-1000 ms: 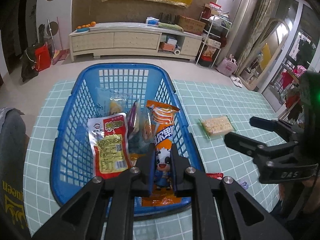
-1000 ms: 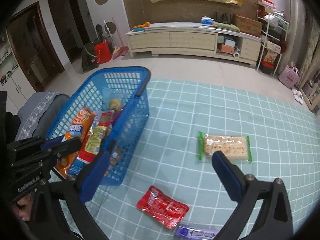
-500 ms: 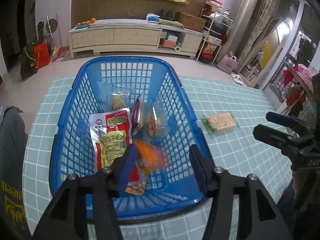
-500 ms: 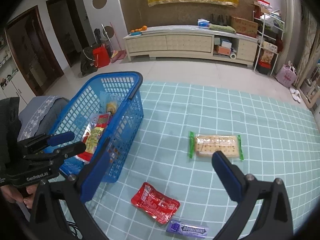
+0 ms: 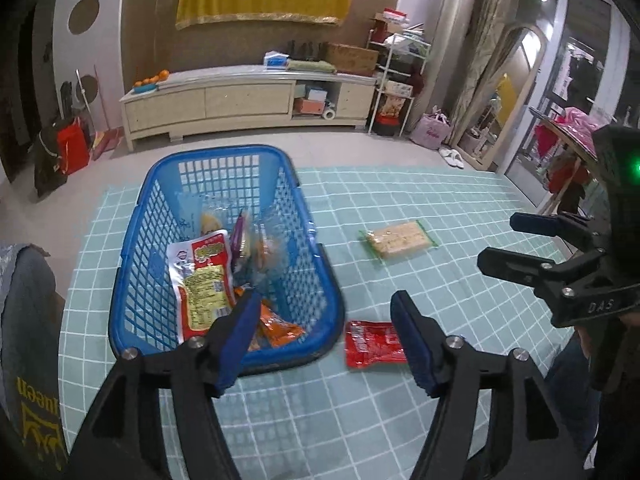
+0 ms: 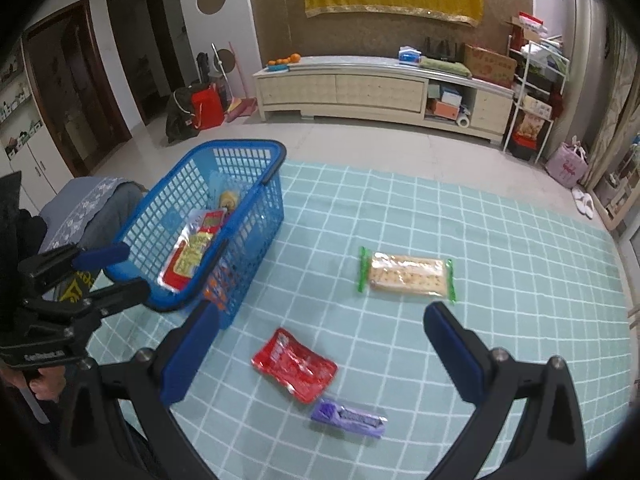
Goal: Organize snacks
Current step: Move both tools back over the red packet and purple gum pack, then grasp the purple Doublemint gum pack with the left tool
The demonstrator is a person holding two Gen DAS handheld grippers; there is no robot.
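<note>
While left gripper [image 5: 324, 328] jaws opening, nothing between them, hovering over near rim of blue basket [image 5: 132, 240]; several snack packs already inside. Right gripper [image 6: 320, 344] spread wide, empty, above mat. Still loose on mat: red packet [image 6: 294, 364], purple gum pack [image 6: 350, 418] touching it, cracker pack [image 6: 406, 274] well apart. Worries: grab red packet and gum gets dragged along; flat foil likely slips from pads; both grippers going for red packet could bump; clipping rim could shove basket.
</note>
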